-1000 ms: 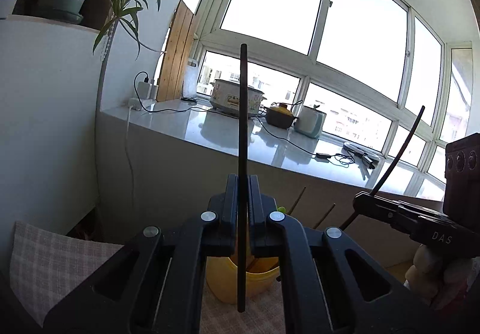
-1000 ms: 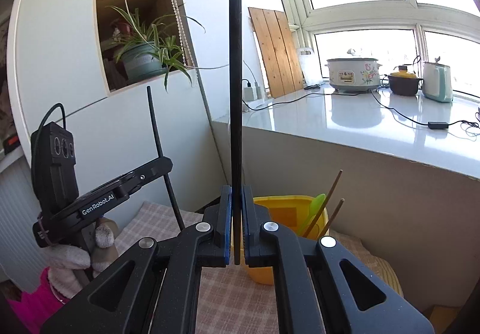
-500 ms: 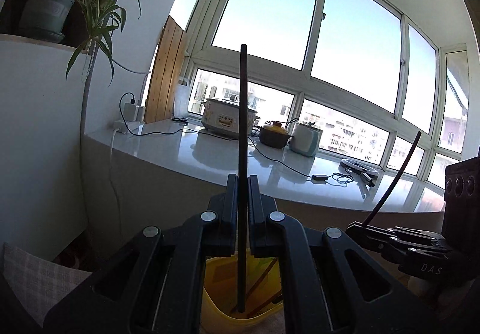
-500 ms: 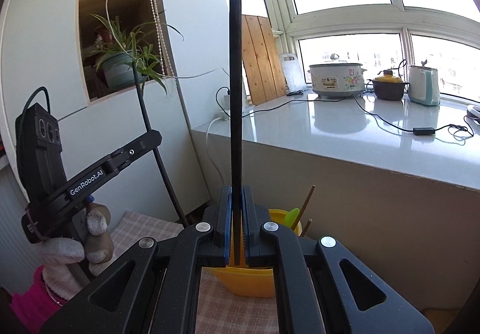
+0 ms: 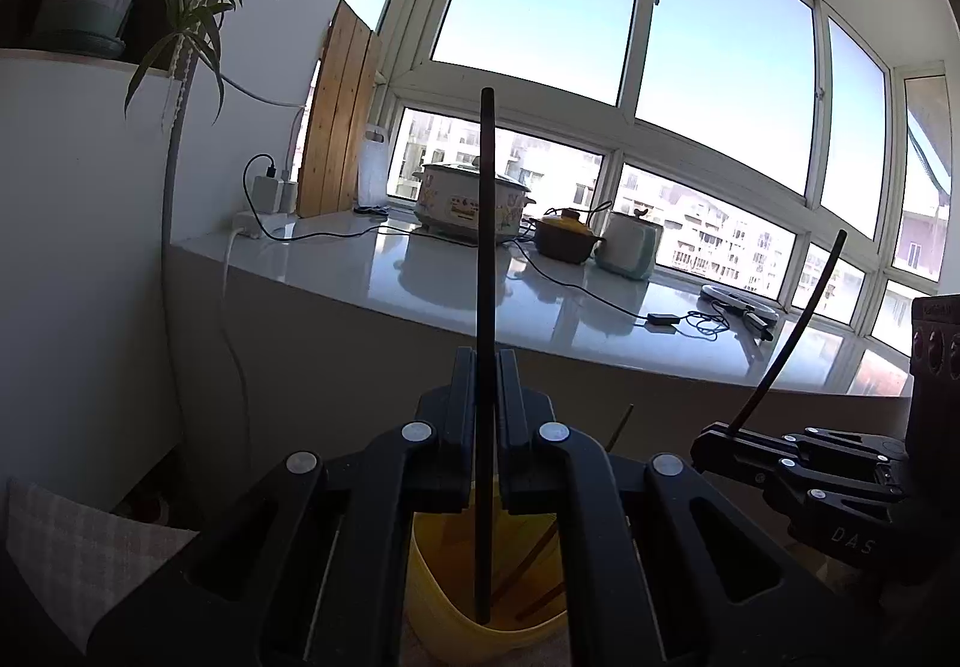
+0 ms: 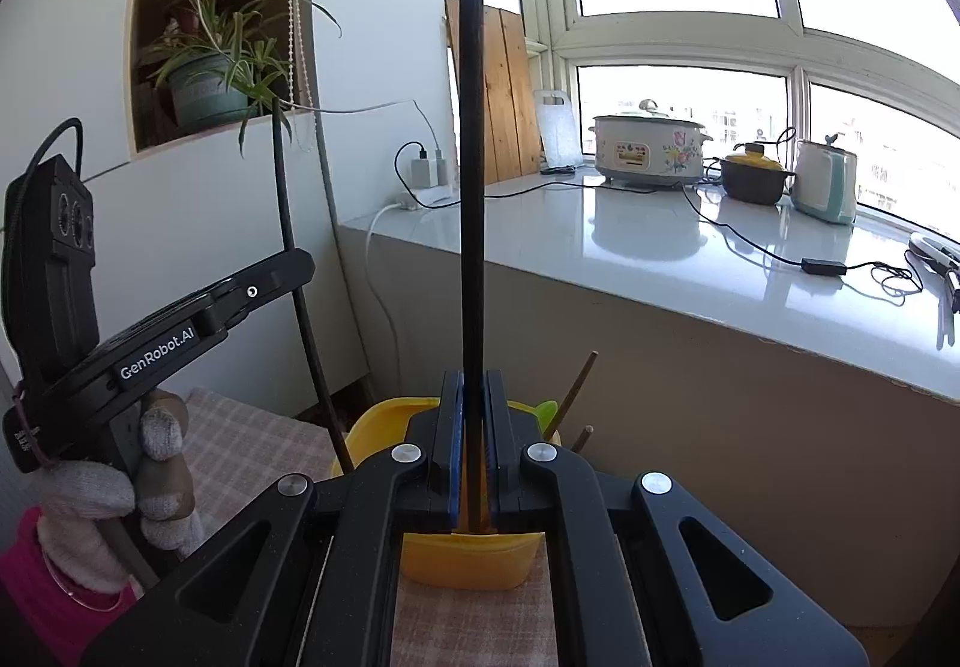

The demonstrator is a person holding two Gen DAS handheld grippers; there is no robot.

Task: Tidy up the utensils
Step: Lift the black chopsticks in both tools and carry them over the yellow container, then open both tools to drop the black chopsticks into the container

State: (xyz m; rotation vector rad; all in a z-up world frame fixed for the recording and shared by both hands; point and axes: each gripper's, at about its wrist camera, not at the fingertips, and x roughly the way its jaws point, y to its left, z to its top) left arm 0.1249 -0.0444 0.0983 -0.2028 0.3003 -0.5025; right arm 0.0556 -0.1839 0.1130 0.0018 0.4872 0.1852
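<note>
My left gripper [image 5: 483, 415] is shut on a black chopstick [image 5: 485, 247] held upright, its lower tip inside the yellow holder [image 5: 444, 607] just below. My right gripper [image 6: 471, 427] is shut on a second black chopstick [image 6: 471, 187], also upright, its lower end hidden between the jaws over the same yellow holder [image 6: 468, 553]. The holder has wooden chopsticks [image 6: 573, 391] and a green utensil [image 6: 547, 410] in it. The left gripper [image 6: 297, 271] shows in the right wrist view with its chopstick [image 6: 285, 199]; the right gripper [image 5: 702, 442] shows in the left wrist view.
The holder stands on a checked cloth [image 6: 240, 439]. Behind it a white counter [image 6: 660, 259] carries a rice cooker [image 6: 645, 151], a yellow-lidded pot [image 6: 753, 175], a kettle [image 6: 825, 181] and cables. A potted plant [image 6: 210, 85] sits in a shelf at left.
Both grippers have moved toward the yellow holder with their chopsticks. The left chopstick's tip now reaches down inside it. Both grippers stay shut.
</note>
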